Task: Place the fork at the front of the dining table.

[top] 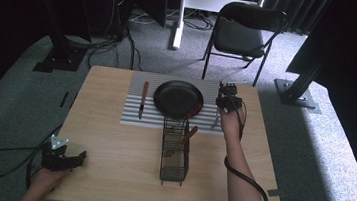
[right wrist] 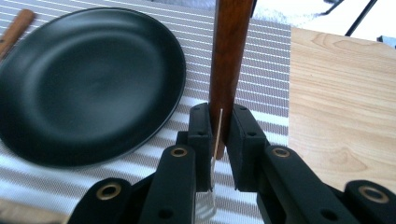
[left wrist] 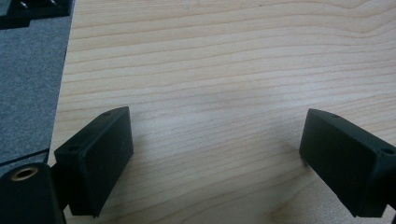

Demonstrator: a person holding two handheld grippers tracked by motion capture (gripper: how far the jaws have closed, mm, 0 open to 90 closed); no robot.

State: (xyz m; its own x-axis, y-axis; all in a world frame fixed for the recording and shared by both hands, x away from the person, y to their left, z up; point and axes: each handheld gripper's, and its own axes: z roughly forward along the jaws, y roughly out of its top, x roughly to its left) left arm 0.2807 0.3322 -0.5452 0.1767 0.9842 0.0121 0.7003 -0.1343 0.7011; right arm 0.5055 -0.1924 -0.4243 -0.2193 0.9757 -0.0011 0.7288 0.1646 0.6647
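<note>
Table (top: 108,173): a pale wooden top carrying everything, with the striped mat at its far side and the wire basket near the middle.
Mat (top: 132,116): laid flat as a place setting; the plate sits at its centre and a knife (top: 143,99) with a wooden handle lies to the left of the plate, its long axis running front to back.
Plate (top: 177,98): black and round, bare, apparently waiting for cutlery to be laid on either side.
Basket (top: 175,155): a narrow wire caddy just in front of the plate, with more wooden-handled utensils leaning in it, handles up toward the plate.
Left gripper (left wrist: 215,154): rested at the near left corner of the table, fingers spread wide with nothing between them, seemingly parked.
Right gripper (right wrist: 218,140): held over the right edge of the mat, fingers closed on a wooden handle.
Wooden handle (right wrist: 229,60): gripped near its lower end; its long axis runs straight away from the fingers, just right of the plate, probably for setting down there; which utensil it belongs to cannot be told.
</note>
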